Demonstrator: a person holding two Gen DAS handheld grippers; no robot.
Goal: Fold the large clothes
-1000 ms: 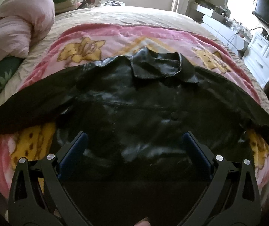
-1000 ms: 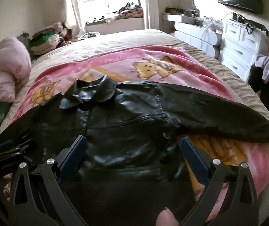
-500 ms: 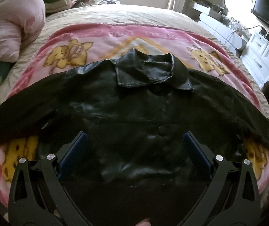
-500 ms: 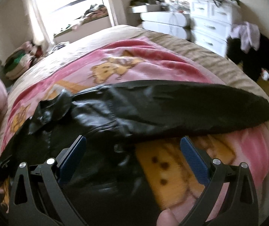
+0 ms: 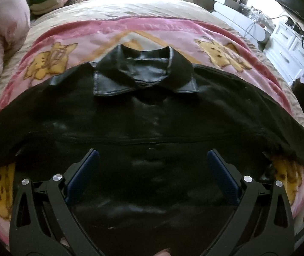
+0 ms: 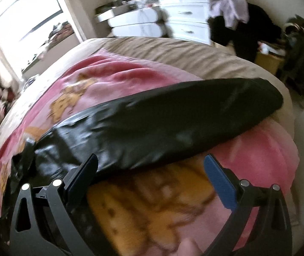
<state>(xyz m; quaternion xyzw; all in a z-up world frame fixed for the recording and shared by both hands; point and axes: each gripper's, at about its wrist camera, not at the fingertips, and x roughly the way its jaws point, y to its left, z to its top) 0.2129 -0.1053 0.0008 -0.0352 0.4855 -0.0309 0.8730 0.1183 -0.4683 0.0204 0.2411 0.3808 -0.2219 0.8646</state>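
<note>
A black leather jacket (image 5: 152, 115) lies spread flat on a pink cartoon blanket (image 5: 143, 32) on the bed, collar (image 5: 143, 72) away from me, both sleeves stretched out sideways. My left gripper (image 5: 153, 170) is open and empty, hovering over the jacket's lower front. In the right wrist view the jacket's right sleeve (image 6: 173, 119) runs across the frame, its cuff (image 6: 269, 98) near the bed's edge. My right gripper (image 6: 152, 170) is open and empty, just below the sleeve, over the blanket (image 6: 258, 155).
A pink duvet (image 5: 2, 34) is heaped at the bed's left. White drawers (image 6: 186, 19) with clothes draped nearby (image 6: 233, 10) stand beyond the bed's right side. Folded clothes (image 5: 47, 0) are piled by the window.
My right gripper has swung right, from over the jacket's body to the right sleeve. My left gripper has moved forward, closer over the jacket's front.
</note>
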